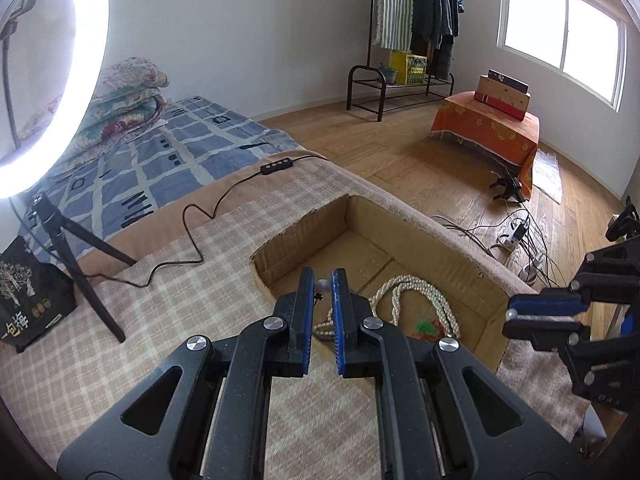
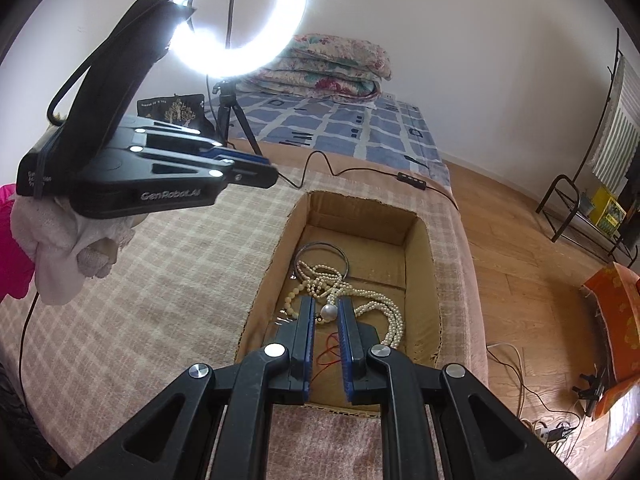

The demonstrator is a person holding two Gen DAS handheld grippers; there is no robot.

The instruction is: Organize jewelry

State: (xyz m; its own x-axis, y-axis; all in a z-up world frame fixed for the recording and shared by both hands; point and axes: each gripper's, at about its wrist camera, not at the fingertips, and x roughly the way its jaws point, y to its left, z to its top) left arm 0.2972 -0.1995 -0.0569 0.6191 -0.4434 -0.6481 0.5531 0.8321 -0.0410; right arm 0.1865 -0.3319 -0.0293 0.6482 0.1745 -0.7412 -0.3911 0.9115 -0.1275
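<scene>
I see one cardboard box (image 2: 416,248) sunk into the checked cloth (image 2: 160,280), and I will say where things are from that box. My left claw (image 1: 323,285) hangs over its near edge, pinching one small pearl (image 1: 323,285) at the tips. My right claw (image 2: 329,312) hangs over the near end of the box and pinches one bigger pearl (image 2: 329,312); in the left camera it shows at the box's right wall (image 1: 514,316). Inside the box I count one pile of white pearl strings (image 2: 352,292), too tangled to count one by one, one dark hoop (image 2: 320,246) at the back of the pile, and thin red thread (image 2: 328,354) near the front. The far half of the box floor is bare cardboard. One ring light (image 2: 244,12) stands on its tripod behind the box, its black cord (image 2: 320,160) running past the far edge.
</scene>
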